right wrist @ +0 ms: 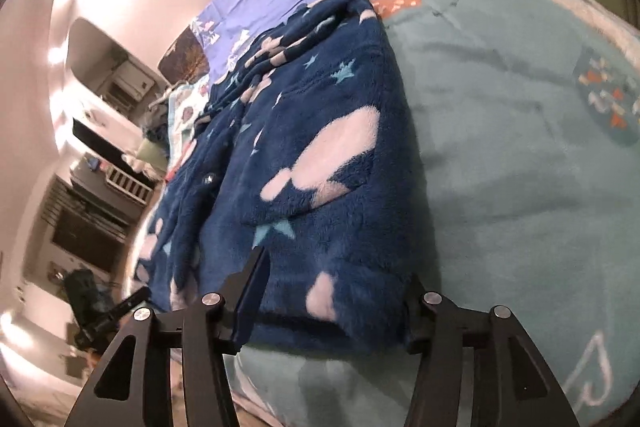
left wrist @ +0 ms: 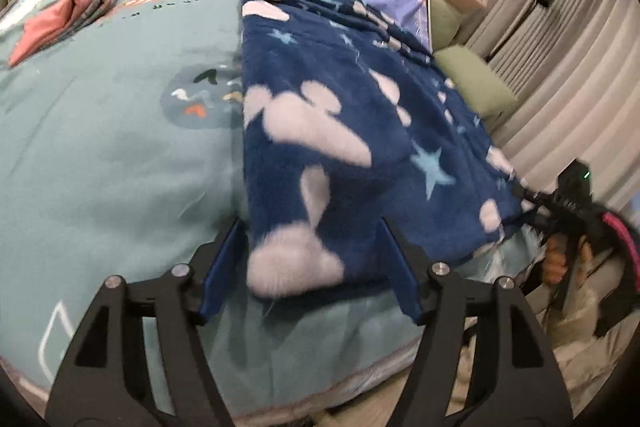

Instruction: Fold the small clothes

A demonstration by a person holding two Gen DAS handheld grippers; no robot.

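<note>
The fleece garment [left wrist: 320, 115] looks soft, thick and floppy – best pinched at its near hem corners; left gripper [left wrist: 310, 267] and right gripper [right wrist: 334, 303] both straddle that hem, spread wide.

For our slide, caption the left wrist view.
Open left gripper straddles the near corner of a blue fleece garment on a teal bedspread.

The fleece garment [left wrist: 340, 131] covered a strip of the teal quilt [left wrist: 100, 155]. Left of the garment, open quilt offered passage. Folded clothes [left wrist: 68, 15] obstructed its far left. A green cushion [left wrist: 476, 87] stood right of it.
</note>
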